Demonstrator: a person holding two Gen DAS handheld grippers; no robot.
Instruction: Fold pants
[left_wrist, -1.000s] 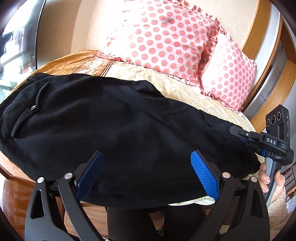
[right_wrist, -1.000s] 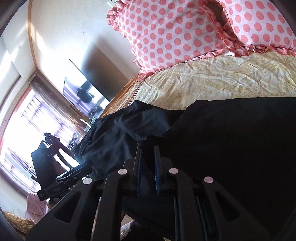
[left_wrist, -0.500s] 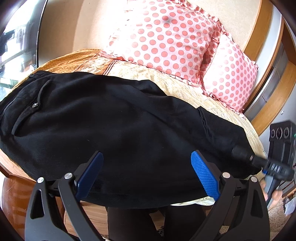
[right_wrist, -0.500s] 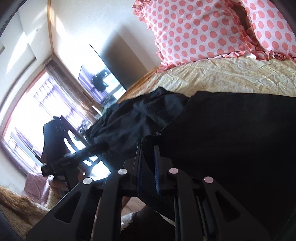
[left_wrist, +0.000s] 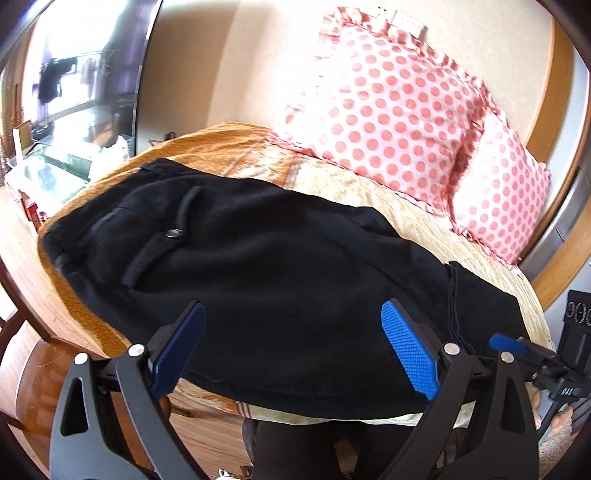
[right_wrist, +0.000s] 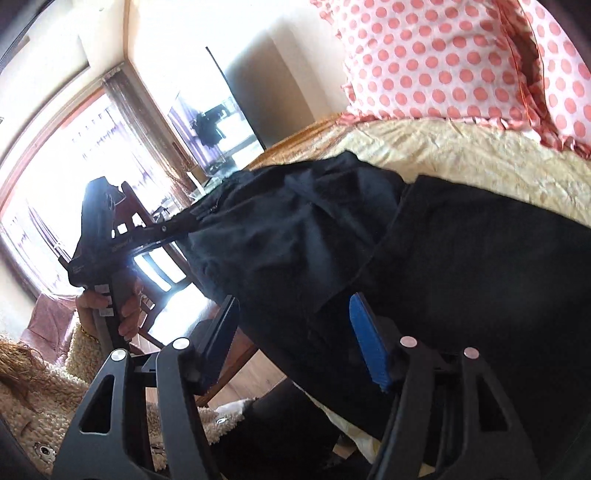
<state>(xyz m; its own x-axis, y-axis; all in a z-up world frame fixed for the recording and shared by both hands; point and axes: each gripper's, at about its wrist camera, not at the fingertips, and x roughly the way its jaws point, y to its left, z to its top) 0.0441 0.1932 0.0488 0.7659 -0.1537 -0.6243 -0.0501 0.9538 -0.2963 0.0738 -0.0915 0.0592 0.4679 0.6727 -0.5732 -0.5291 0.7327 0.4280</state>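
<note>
Black pants (left_wrist: 280, 273) lie across the near edge of the bed, waistband and buttoned back pocket (left_wrist: 173, 233) to the left, leg ends to the right. They also show in the right wrist view (right_wrist: 461, 280), the leg end lying over a rumpled layer. My left gripper (left_wrist: 295, 347) is open and empty, just above the near edge of the pants. My right gripper (right_wrist: 295, 339) is open with nothing between its pads, at the leg end. It appears at the right edge of the left wrist view (left_wrist: 532, 358).
Two pink polka-dot pillows (left_wrist: 384, 103) stand at the head of the bed. The bed has a yellow and orange cover (left_wrist: 218, 147). A dark screen (left_wrist: 85, 70) and a wooden chair (right_wrist: 155, 254) stand to the left. The person's legs (left_wrist: 295, 446) are at the near bed edge.
My right gripper was shut on the leg end and has opened and let it go, moving back a little. My left gripper stayed open and shifted slightly left.
</note>
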